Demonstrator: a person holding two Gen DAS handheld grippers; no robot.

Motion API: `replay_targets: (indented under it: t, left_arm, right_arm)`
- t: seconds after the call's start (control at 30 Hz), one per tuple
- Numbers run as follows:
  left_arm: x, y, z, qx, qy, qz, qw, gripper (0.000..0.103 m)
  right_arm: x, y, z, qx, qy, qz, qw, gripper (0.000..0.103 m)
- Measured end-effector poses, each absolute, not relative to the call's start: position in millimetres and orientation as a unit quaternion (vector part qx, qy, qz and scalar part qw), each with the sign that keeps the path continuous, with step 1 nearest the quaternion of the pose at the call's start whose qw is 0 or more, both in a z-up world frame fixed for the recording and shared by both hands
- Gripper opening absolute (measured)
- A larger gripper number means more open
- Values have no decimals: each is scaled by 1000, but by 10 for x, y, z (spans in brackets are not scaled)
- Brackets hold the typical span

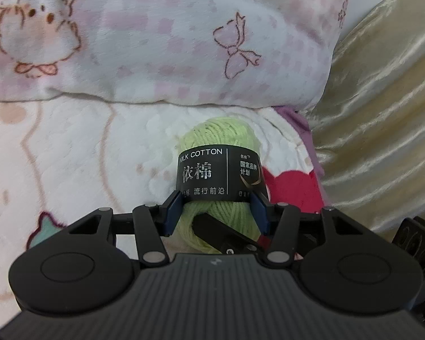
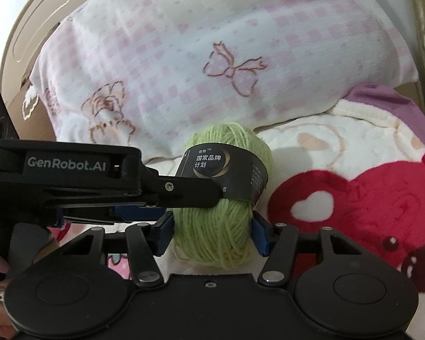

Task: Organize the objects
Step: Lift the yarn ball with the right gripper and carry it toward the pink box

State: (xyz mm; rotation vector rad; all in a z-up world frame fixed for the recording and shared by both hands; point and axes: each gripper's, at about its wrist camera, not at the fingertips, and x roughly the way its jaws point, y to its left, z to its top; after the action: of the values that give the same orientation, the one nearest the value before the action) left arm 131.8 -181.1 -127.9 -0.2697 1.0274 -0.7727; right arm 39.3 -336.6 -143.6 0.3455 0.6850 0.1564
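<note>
Green yarn ball (image 1: 218, 170) with black label, clamped by both left gripper (image 1: 216, 212) and right gripper (image 2: 212, 226), above patterned blanket (image 1: 70, 155) near checked pillow (image 1: 155, 42).

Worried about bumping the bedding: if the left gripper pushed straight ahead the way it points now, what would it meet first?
The left gripper already has the green yarn skein between its jaws, so that leads. Beyond it, probably the fleece blanket, then the checked pillow; depth is unclear.
</note>
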Motion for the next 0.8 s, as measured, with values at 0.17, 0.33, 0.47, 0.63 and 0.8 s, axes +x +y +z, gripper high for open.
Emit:
replay_targets:
  t: [0.17,0.33,0.47,0.63,0.8]
  left_arm:
    - [1200,-1748,-1232,-100,490,-345,794,51]
    - [1093,-1661,-1192,-103,503,-328,793,51]
    - [990,-1589,-1161,-97,511,-320,792,51]
    - [899,-1445,-1128,-100,519,-306,792,51]
    - [810,-1246,-1109,-105,527,-272,799,51]
  right_arm:
    - [324,-3257,-1430,166,349,89,918,61]
    - [236,-3189,-1387,166,359,101,913,61]
    - [148,-3114,-1356,173,370,105,907,61]
    - [95,-3006,-1327,174,379,122,901,61]
    - [62,-2819,-1336,187,391,135,891,61]
